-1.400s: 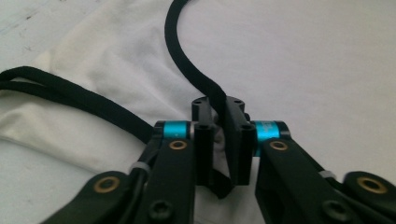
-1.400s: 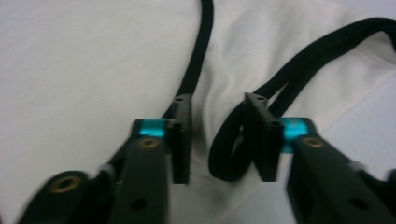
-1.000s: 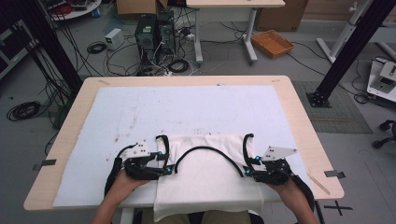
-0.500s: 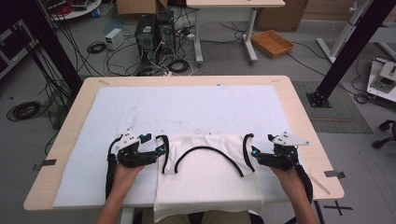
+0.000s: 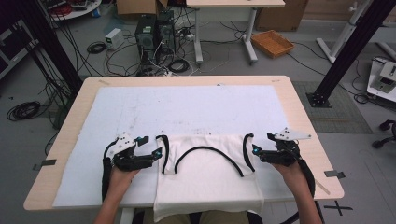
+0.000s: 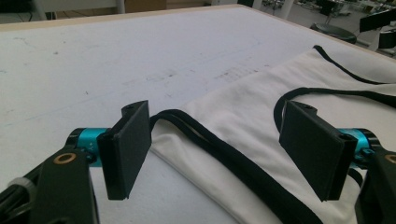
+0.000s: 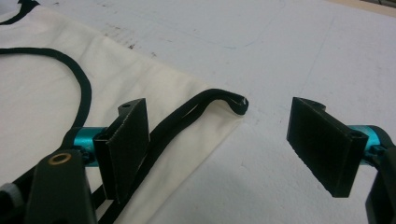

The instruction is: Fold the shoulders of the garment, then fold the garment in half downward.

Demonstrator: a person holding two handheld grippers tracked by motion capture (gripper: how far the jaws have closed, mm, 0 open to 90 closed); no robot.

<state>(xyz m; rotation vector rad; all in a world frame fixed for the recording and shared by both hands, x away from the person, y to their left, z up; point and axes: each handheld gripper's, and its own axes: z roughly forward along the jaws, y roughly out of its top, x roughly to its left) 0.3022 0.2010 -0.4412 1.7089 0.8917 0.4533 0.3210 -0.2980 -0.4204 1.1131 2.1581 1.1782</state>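
Note:
A white sleeveless top point(image 5: 210, 172) with black trim lies flat at the near middle of the table, its hem hanging over the front edge. My left gripper point(image 5: 157, 152) sits at the top's left shoulder. In the left gripper view it is open point(image 6: 222, 142), and its jaws straddle the black armhole edge point(image 6: 224, 149). My right gripper point(image 5: 255, 150) is at the right shoulder. It is open too point(image 7: 224, 144): one jaw is over the black strap point(image 7: 187, 116), the other over bare mat. The strap's corner point(image 7: 236, 101) lies between the jaws.
A white mat point(image 5: 187, 107) covers most of the wooden table point(image 5: 65, 140). Tape strips point(image 5: 44, 164) mark both near sides. Beyond the far edge are computer towers point(image 5: 152, 30), floor cables and a wicker tray point(image 5: 272, 43).
Both grippers have slid a little away from the person and outward, to the top's shoulders. The top now lies flatter, with its straps spread on the mat.

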